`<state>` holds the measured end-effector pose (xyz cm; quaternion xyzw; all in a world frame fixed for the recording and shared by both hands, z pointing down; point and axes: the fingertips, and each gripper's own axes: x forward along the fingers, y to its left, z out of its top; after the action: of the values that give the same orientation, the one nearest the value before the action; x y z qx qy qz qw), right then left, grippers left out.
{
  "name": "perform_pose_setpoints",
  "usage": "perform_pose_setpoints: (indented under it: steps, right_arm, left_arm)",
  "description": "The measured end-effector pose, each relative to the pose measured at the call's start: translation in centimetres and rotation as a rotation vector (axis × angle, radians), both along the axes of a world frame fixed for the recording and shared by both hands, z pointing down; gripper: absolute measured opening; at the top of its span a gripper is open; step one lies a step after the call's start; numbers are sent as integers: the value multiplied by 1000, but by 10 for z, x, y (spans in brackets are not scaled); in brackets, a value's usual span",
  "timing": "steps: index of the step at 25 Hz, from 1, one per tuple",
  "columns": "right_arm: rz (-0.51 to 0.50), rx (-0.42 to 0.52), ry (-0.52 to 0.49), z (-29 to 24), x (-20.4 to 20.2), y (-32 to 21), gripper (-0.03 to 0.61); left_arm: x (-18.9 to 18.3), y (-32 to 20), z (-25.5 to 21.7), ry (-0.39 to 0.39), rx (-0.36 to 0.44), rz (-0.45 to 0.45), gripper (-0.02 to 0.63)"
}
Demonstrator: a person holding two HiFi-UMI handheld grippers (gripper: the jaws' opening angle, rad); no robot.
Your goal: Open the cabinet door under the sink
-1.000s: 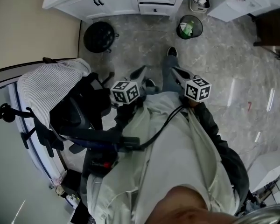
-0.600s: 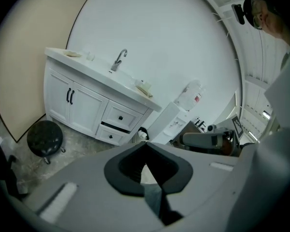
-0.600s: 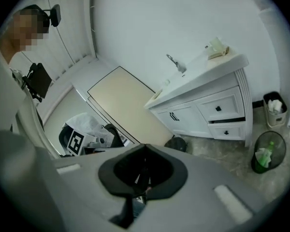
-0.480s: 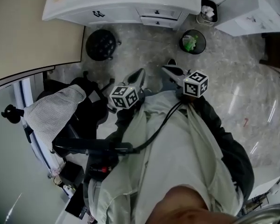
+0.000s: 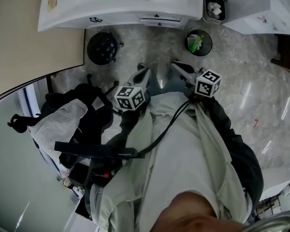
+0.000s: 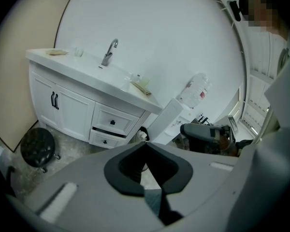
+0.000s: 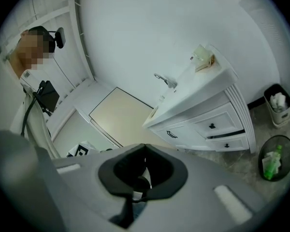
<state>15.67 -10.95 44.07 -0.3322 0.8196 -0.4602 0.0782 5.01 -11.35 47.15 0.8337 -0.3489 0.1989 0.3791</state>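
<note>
So, task not started: the cabinet door under the sink [image 6: 72, 114] is closed, handles untouched. It sits on the left part of the vanity [image 5: 121, 4], above the black stool [image 5: 102, 47], well apart from both claws. Approach, grab and pull are all left to do. Left gripper [image 5: 143, 72] is held out in front of the torso, tilted down at the floor, claw clenched on nothing. Right gripper [image 5: 178, 66] is near it, closer to level, aimed at the vanity, claw clenched and empty. Small bin [image 5: 198, 41] is on the floor right of that.
</note>
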Motion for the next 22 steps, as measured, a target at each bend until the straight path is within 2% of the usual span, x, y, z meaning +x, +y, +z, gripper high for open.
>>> perform_pose_setpoints:
  steps: [5,7,9,13,16,22]
  right_arm:
    - [97,49,15,-7,5,-24,3]
    - [168,68,61,-9,9,-38,11]
    - [232,80,133,-8,9,-53,45]
    - [269,97,209,-9,-12,-81,83]
    - [288,123,290,-5,-32,-102,87]
    - [332,121,502,28,-27,-146,98]
  left_arm:
    - [2,-35,-4,14,36,69,6]
    - [-1,-52,-7,19,60,100,6]
    - [-8,-71,-13,34,82,114,6]
    - [-34,-111,-27,77,130,81,6]
    - [-58,-139,-33,108,158,31,6]
    - [-73,-178,-33,111,199,13,6]
